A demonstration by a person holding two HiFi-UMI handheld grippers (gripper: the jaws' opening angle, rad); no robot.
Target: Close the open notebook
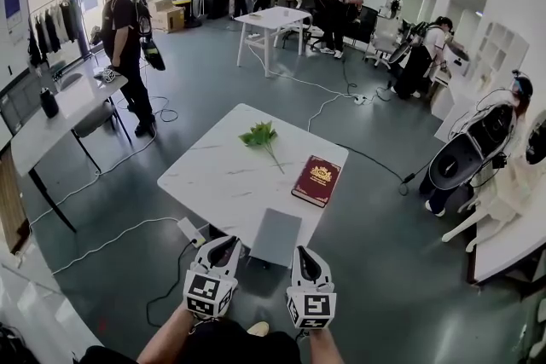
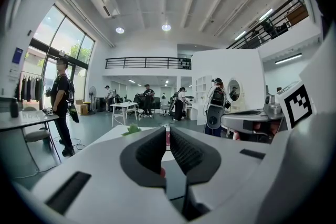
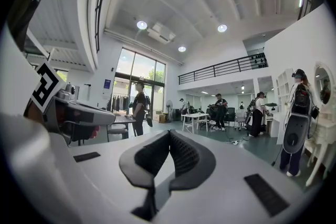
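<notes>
L gripper (image 1: 223, 248), R gripper (image 1: 305, 258): white moulded shells, tapered toward tips. Black pads (image 2: 184, 152) fitted inside jaws, fine ribbed texture (seen best in gripper views). Marker cube (image 1: 210, 292) mounted at rear of each: white, black square codes printed on faces. Dark rect. slots (image 3: 265, 194) recessed in shell tops. No sleeves seen at forearms; dark clothing (image 1: 217, 347) worn below.
</notes>
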